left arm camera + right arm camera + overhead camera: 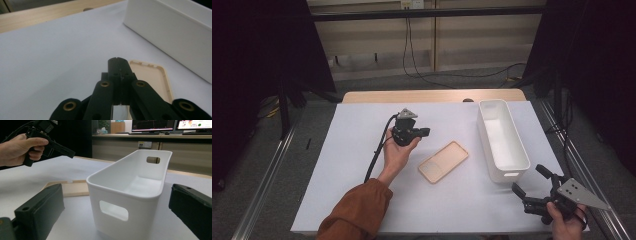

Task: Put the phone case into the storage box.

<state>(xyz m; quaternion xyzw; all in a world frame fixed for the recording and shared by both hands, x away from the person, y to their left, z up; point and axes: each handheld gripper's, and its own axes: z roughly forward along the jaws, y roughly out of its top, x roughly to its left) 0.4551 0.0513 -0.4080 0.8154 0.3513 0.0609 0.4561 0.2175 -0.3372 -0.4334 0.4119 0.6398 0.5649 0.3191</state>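
Observation:
A tan flat lid [443, 161] lies on the white table cover [352, 165], middle of the table. A long white bin [501, 137] with handle holes stands to its right, empty. My left gripper [426, 132], held in a hand, hovers just left of the lid with its jaws shut on nothing; in the left gripper view its tip [119, 60] sits over the near end of the lid [152, 75], with the bin [172, 32] beyond. My right gripper [529, 180] is wide open near the table's front right corner, facing the bin's near end [125, 205].
A wooden table edge [432, 95] shows behind the white cover. Black curtains flank both sides, and cables run on the floor behind. Metal rails [267, 170] line the table's left and right sides. Monitors [172, 125] stand on a far bench.

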